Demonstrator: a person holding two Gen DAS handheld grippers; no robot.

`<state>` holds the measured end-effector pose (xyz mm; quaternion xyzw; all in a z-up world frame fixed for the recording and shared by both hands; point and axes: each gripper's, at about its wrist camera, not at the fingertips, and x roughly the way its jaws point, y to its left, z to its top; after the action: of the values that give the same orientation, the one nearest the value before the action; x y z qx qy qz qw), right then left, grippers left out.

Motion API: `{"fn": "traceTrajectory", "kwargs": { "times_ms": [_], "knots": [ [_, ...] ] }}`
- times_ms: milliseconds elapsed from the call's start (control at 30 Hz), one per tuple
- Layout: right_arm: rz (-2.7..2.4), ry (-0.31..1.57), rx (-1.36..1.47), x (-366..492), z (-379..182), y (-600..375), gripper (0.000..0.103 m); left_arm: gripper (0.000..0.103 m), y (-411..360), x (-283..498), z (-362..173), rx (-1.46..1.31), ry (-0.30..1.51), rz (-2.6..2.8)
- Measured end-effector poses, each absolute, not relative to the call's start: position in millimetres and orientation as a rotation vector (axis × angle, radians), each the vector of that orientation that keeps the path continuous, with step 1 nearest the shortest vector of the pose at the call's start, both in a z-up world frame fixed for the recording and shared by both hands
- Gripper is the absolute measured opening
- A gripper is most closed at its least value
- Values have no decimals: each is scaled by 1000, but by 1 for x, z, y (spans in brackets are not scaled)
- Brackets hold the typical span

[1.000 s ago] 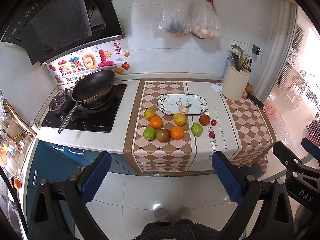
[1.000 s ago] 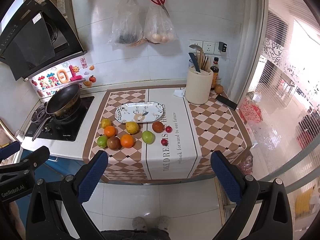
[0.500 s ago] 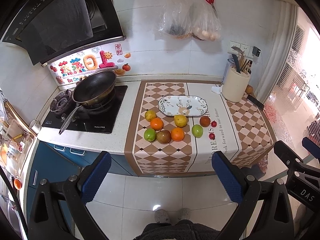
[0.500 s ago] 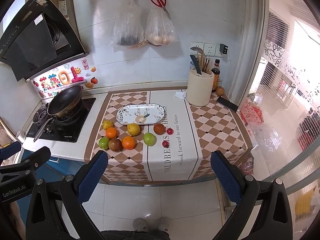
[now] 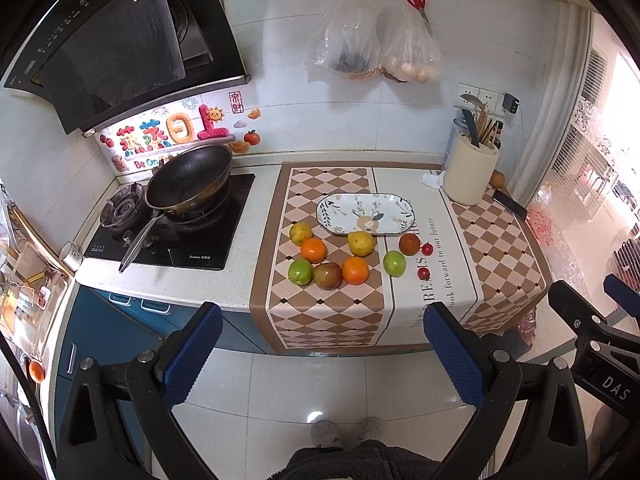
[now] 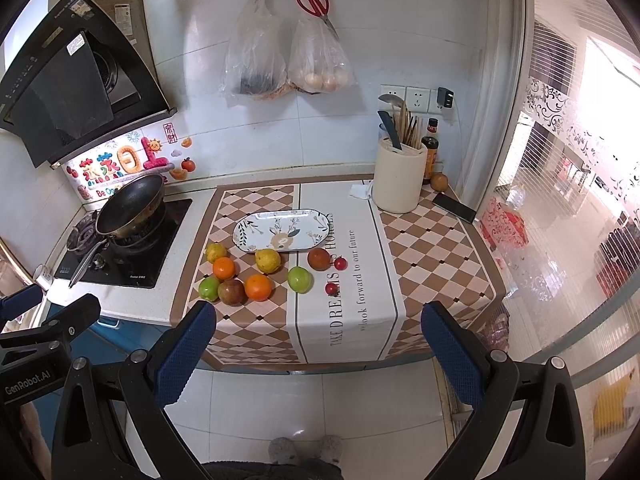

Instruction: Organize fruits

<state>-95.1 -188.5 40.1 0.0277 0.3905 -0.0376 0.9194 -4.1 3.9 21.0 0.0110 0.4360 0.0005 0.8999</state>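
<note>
Kitchen counter fills both views, covered by a checked runner (image 5: 328,308) with a stove (image 5: 172,236) and pan (image 5: 188,180) at its 9 o'clock side and a utensil pot (image 6: 398,184) toward 1 o'clock. An oval plate (image 5: 366,214) lies bare at the middle of the runner, its long axis running from 9 to 3 o'clock.

All the fruit sits on the cloth just on the near side of the plate: two pears (image 5: 361,243), two oranges (image 5: 355,270), two green fruits (image 5: 394,263), two brownish ones (image 5: 327,275) and two small red ones (image 5: 423,273), none of them on the plate.

Both tools hang well back from the counter edge, above the floor. The left gripper (image 5: 320,354) has its jaws spread wide and empty; the right gripper (image 6: 316,350) likewise, wide apart and holding nothing.

From either tool the fruit lies ahead at 12 o'clock. The cluster leans slightly toward 11 o'clock in the right view, so I judge the left gripper the nearer for the pears and oranges, and the right for the red pieces.
</note>
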Motion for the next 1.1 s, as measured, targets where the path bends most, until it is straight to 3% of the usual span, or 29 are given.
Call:
{"fn": "traceTrajectory", "kwargs": {
  "times_ms": [1100],
  "knots": [
    [-24,749,104,-71,22,-221,103,103,-9,28,22,43,851,147]
  ]
}}
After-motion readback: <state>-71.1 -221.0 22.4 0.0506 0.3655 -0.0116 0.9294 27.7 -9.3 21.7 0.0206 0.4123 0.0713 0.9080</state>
